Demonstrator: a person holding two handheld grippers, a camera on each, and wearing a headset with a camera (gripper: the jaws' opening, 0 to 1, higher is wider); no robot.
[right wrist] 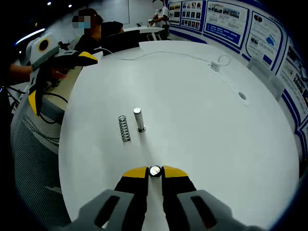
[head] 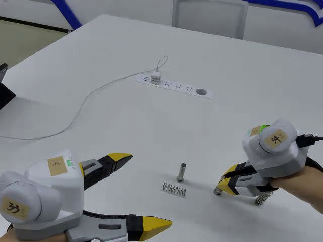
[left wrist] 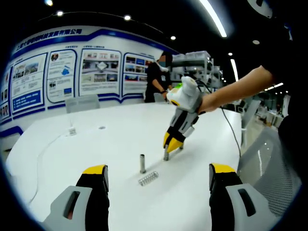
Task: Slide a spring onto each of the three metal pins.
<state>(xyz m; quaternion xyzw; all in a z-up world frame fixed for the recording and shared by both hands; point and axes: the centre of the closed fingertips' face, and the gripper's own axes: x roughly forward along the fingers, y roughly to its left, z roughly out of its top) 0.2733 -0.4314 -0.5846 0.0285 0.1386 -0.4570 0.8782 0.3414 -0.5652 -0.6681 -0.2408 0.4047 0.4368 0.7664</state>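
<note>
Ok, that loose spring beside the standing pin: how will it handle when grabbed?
The spring lies on its side on the smooth white table, so a nudge probably rolls it. Its thin open coils likely squash or flick out if pinched hard.

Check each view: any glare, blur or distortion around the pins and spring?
Head view: even light, sharp, soft shadows beside the standing pin and spring. Left gripper view: fisheye bends the table edge. Right gripper view: held pin glints on top.
</note>
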